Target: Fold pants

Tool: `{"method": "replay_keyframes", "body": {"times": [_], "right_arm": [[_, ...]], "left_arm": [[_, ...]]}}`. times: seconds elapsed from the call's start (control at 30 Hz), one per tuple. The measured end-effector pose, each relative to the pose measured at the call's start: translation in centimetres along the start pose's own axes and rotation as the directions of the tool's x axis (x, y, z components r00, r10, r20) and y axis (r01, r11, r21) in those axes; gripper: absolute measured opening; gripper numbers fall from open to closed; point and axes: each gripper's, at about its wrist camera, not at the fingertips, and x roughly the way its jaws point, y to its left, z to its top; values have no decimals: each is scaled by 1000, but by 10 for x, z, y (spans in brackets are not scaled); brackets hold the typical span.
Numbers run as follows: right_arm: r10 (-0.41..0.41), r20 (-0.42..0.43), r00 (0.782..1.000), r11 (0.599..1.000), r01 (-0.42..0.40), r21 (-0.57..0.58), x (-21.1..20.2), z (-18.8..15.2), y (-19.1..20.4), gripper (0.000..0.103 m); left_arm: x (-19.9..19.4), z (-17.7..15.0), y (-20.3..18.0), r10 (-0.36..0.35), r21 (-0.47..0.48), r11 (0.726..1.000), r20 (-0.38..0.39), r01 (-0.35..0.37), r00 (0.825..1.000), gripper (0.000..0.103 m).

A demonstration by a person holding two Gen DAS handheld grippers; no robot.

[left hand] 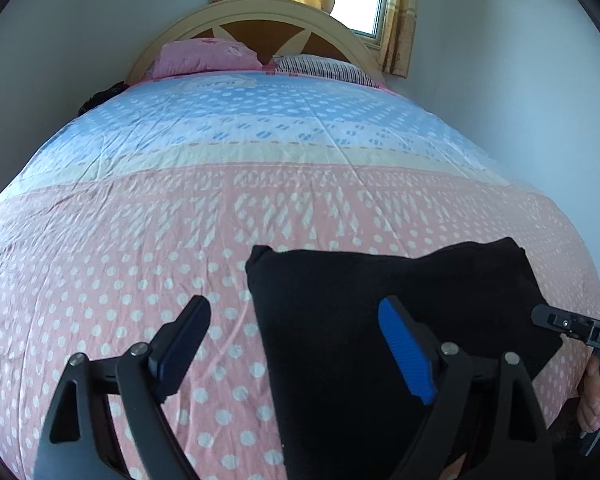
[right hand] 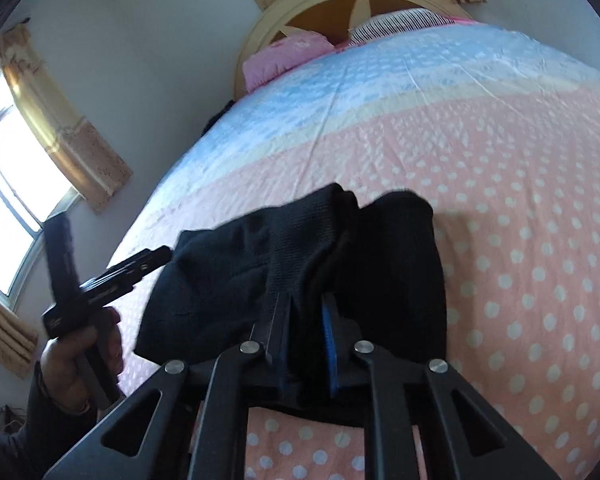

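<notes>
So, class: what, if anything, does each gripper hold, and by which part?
The right gripper pinches the black pants by a bunched near edge. The left gripper holds nothing.

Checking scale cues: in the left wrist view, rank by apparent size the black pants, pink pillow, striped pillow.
1. black pants, largest, though nearest the camera.
2. pink pillow and striped pillow look alike; not ranked.

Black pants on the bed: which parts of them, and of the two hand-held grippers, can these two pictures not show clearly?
- Black pants: the near edge, in both wrist views, hidden behind the gripper frames; the dark cloth swallows the fold lines.
- Left hand-held gripper: open; in the right wrist view it is blurred.
- Right hand-held gripper: shut on the pants, which cover its fingertips; the left wrist view's right edge cuts it off.
</notes>
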Motion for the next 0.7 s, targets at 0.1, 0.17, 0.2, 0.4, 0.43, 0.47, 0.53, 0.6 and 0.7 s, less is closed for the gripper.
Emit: {"method": "replay_keyframes", "body": {"times": [0.1, 0.17, 0.2, 0.4, 0.43, 0.47, 0.53, 0.6, 0.7], "right_arm": [[-11, 54, 998, 1000, 13, -27, -19, 0, 0, 14], [-62, 48, 997, 998, 63, -9, -22, -3, -11, 14], [-83, 39, 996, 997, 83, 3, -20, -5, -16, 14], [-63, 25, 998, 991, 60, 118, -13, -17, -52, 24], [-85, 45, 995, 991, 80, 103, -18, -15, -49, 25], [-111, 80, 991, 991, 105, 83, -25, -13, -44, 27], [-130, 157, 979, 991, 126, 36, -38, -8, -30, 36], [-86, 205, 975, 996, 91, -14, -47, -2, -14, 53], [-29, 188, 982, 995, 45, -83, -33, 10, 5, 59]], "left_arm": [[3, 8, 5, 5, -1, 1000, 8, -5, 1000, 89], [4, 11, 4, 7, 0, 1000, 15, -7, 1000, 89], [7, 12, 3, 8, 5, 1000, 15, -9, 1000, 90], [42, 6, -7, 62, 80, 995, -43, -58, 997, 98], [43, 5, -6, 55, 73, 996, -47, -52, 997, 98], [41, 6, -5, 50, 63, 997, -44, -48, 998, 98], [34, 10, -5, 54, 64, 997, -21, -53, 998, 98], [26, 14, -3, 71, 60, 996, 23, -72, 997, 98], [20, 16, 5, 68, 12, 998, 42, -69, 997, 100]]}}
